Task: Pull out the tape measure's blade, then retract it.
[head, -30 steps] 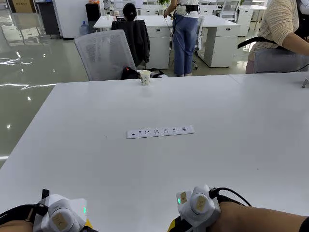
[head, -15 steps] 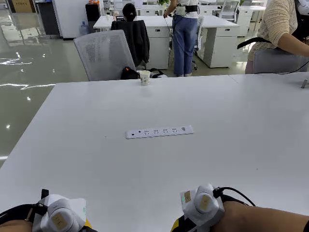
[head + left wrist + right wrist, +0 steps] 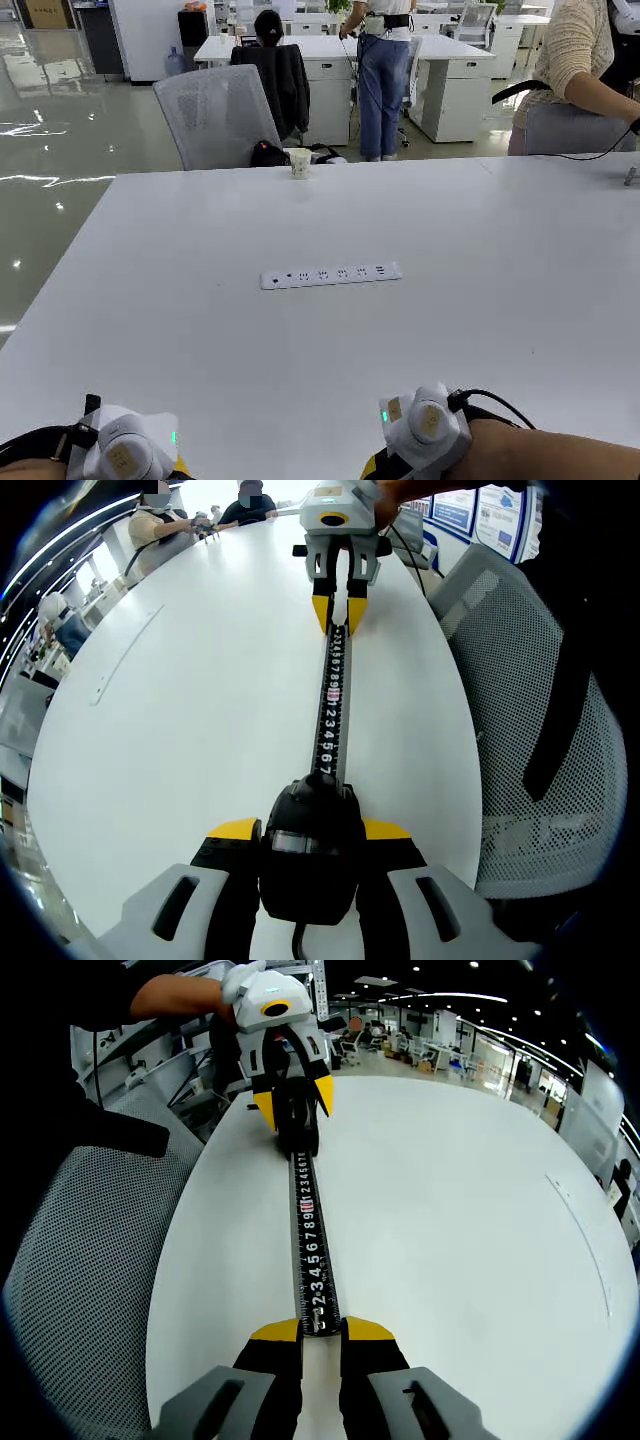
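White laminate tabletop, smooth and glossy, so it gives the blade no grip if it drops.

Left gripper view: the left gripper has its yellow-tipped jaws clamped on the chunky black plastic tape measure case, open only as wide as the case. The case sits at the near edge of the table, on the left. From its mouth the narrow numbered blade runs dead straight to the right gripper.

Right gripper view: the right gripper's jaws are almost closed, nipping the blade's end between the yellow tips. The blade is thin, stiff-looking and prob. springy, w/ printed digits and a red mark partway along. A grey mesh chair back sits just off the near edge of the table.

Head view: I see the rounded white rear housings of both grippers at the near edge, well apart. Farther out are a flat white power strip mid-table and a small paper cup at the far edge.

My read is that the pull-out is about done and the retract is next. To do it well I'd hold the case firm and level. I'd walk the right gripper back along the blade's own line w/o twisting or lifting it. I wouldn't let go early, since the spring could whip the end in. I'd feed it slowly until the end meets the case mouth.
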A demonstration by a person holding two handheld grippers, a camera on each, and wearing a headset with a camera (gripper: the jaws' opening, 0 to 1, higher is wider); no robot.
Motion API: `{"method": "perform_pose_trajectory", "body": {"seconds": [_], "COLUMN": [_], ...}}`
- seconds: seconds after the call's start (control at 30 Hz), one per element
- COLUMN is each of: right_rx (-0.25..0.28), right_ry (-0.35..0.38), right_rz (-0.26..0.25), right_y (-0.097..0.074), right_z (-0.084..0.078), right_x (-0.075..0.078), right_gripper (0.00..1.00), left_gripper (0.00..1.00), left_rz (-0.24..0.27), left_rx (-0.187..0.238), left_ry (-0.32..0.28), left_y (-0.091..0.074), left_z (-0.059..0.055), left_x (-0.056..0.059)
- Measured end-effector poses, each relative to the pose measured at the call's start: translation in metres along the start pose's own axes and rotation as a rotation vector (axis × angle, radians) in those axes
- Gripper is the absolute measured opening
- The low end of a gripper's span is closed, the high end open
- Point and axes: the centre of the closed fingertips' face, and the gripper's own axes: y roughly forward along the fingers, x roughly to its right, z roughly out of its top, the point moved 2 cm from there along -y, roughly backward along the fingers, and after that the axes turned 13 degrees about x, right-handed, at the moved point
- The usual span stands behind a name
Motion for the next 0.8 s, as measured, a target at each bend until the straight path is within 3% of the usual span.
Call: {"method": "perform_pose_trajectory", "body": {"seconds": [0.8], "right_rx": [-0.008], "right_ry": [0.006], "right_rz": [-0.003], "right_y": [-0.0064], "right_z": [-0.0056], "right_x": [0.0019], "right_gripper": [0.1], "left_gripper": [0.31], "left_rz": [-0.002], "left_rx": [-0.001], "left_ry": [0.0], "left_y": [0.0016], "left_z": [-0.001], "left_x": [-0.0017]}}
